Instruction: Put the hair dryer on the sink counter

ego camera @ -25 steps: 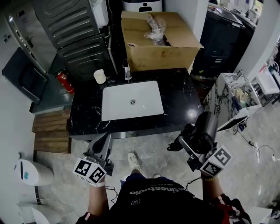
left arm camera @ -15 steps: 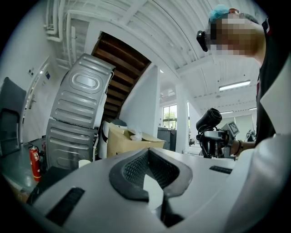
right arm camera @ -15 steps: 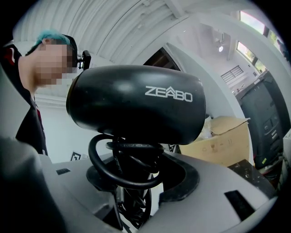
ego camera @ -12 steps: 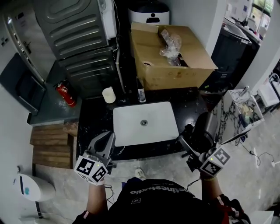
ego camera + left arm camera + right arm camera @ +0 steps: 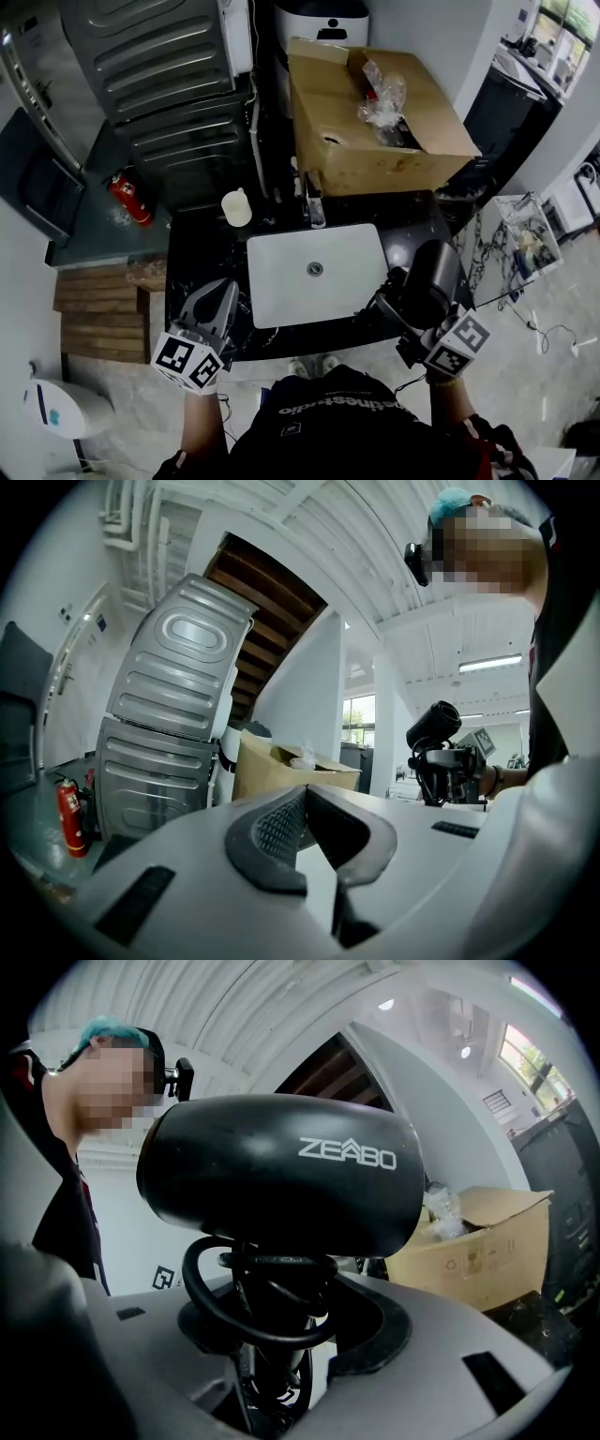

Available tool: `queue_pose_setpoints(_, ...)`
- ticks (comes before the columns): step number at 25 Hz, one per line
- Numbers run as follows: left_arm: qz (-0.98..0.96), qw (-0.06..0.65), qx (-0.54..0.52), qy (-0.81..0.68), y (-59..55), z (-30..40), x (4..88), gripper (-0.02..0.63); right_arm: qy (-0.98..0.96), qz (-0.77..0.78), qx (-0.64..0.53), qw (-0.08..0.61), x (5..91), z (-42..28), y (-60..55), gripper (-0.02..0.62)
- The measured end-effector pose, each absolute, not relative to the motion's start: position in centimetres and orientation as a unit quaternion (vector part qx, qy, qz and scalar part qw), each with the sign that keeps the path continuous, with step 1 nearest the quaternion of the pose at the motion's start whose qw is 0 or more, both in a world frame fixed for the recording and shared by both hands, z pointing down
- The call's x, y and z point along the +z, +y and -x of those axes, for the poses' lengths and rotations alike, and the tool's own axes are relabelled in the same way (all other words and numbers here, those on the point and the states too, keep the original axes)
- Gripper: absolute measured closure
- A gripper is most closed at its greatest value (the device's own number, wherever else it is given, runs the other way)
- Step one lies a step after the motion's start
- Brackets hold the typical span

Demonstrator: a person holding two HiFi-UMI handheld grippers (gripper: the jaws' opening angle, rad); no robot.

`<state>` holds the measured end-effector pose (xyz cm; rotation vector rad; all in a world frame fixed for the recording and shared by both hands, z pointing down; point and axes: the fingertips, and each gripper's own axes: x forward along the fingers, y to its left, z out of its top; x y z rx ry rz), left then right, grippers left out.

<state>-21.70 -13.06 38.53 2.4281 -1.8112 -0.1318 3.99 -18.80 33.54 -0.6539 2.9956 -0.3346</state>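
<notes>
In the head view my right gripper (image 5: 401, 302) is shut on the handle of a black hair dryer (image 5: 432, 273). It holds the dryer above the right front corner of the black marble sink counter (image 5: 200, 251). The right gripper view shows the dryer's barrel (image 5: 281, 1174) upright over the jaws, its cord looped round the handle between my right gripper (image 5: 281, 1330). A white basin (image 5: 281, 281) is set in the counter's middle. My left gripper (image 5: 221, 294) hovers over the counter's left front edge. In the left gripper view my left gripper (image 5: 303, 795) is shut, its pads touching with nothing between them.
A faucet (image 5: 314, 204) and a white cup (image 5: 236, 207) stand behind the basin. An open cardboard box (image 5: 375, 122) sits at the back right, grey metal appliances (image 5: 159, 66) at the back left. A red fire extinguisher (image 5: 123, 197) stands left, a marble-patterned stand (image 5: 506, 246) right.
The counter has drawn closer under both grippers. They were over the floor in front of it and now hang over its front edge, the hair dryer still held.
</notes>
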Motion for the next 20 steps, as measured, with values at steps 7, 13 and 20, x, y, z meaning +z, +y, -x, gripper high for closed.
queue_pose_setpoints(7,-0.756,0.067,-0.045,-0.649,-11.8,24.8,38.9,0.591,0.986,0.131,-0.105,-0.019,34.7,1.2,-21.1,0.350)
queue_pose_setpoints(13,-0.678,0.075,-0.048,-0.729,-5.1,29.7,39.8,0.591,0.990,-0.002,-0.073,-0.123,39.7,9.8,-18.4,0.350)
queue_pose_setpoints(20,-0.588,0.089,-0.061,-0.802,3.7,33.2,41.9,0.591,0.961,-0.136,-0.062,-0.232,49.1,18.9,-12.5,0.350)
